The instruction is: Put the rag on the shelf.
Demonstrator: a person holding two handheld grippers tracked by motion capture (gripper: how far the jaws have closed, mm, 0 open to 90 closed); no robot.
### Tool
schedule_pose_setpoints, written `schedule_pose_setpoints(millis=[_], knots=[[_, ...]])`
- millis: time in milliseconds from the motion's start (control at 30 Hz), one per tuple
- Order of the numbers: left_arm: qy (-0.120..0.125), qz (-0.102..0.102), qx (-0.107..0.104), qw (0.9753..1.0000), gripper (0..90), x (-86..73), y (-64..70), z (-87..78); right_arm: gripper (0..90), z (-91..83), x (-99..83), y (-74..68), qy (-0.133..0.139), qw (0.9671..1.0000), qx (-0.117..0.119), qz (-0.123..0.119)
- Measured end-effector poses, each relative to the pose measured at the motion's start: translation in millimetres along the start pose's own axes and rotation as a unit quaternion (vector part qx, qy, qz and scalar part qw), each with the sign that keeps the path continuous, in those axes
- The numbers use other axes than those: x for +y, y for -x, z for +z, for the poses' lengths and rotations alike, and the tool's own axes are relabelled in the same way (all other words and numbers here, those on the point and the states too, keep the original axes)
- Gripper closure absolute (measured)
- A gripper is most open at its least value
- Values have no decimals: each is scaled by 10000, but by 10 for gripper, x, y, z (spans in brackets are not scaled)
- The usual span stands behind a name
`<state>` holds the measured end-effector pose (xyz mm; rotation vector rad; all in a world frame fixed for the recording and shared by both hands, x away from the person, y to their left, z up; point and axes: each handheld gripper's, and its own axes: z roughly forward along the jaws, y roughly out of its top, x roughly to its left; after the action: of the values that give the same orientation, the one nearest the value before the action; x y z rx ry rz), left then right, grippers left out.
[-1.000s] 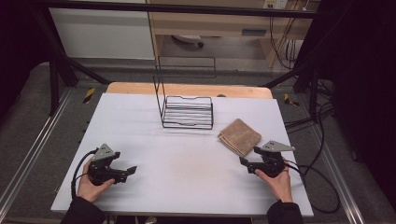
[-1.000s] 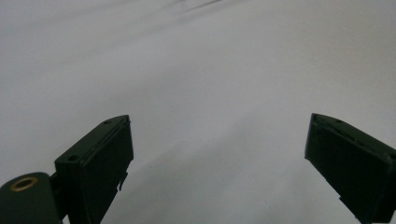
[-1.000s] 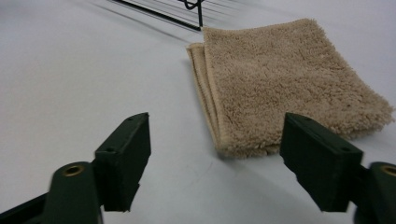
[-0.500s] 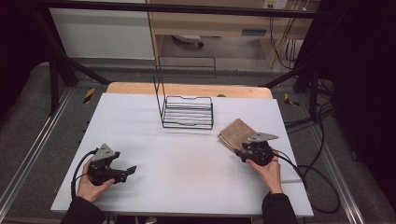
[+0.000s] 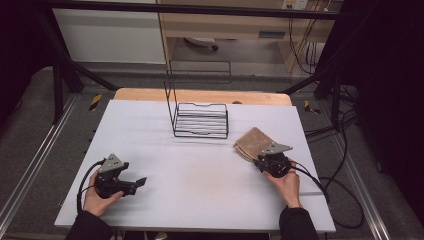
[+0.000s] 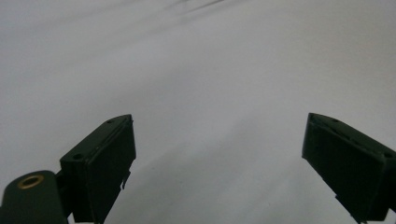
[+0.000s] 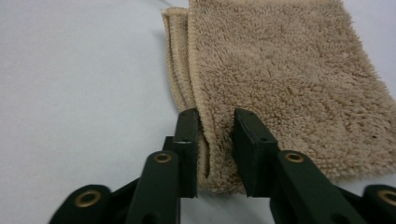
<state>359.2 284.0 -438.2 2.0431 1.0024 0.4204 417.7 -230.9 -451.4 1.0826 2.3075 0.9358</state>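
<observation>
- Beige terry cloth — a folded towel point(image 5: 254, 143) lies flat on the pale table point(image 5: 200, 170), right of centre in the high view, its layered edge facing the left of the frame.
- Seen from the right gripper view, the towel point(image 7: 280, 79) fills the upper right, with the stacked folds showing as ribbed edges along its left side.
- At the towel's lower corner sits the right gripper point(image 5: 262, 160), held in a hand point(image 5: 286, 181); in its own view the right gripper point(image 7: 215, 140) has its jaws drawn narrow, pinching the near corner of the folded layers between them.
- Lower left in the high view, the left gripper point(image 5: 139, 182) rests low over bare table, well apart from the towel — its jaws point toward the right of the frame.
- From the left gripper view, the left gripper point(image 6: 219, 154) stands wide apart with nothing between the jaws, just white table surface.
- A black wire rack point(image 5: 200, 119) stands at the upper centre of the table, near the towel but not touching it.
</observation>
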Motion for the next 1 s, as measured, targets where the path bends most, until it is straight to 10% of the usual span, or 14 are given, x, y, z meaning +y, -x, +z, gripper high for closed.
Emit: schedule_pose_setpoints(millis=[500,1000], knots=[[-8,-10,-14,10000,103,-1,-2,7,837,-114,88,-1,90,9997,72,202],[-13,-5,-7,10000,105,1,-1,-3,838,-289,171,-256,139,9963,704,469]])
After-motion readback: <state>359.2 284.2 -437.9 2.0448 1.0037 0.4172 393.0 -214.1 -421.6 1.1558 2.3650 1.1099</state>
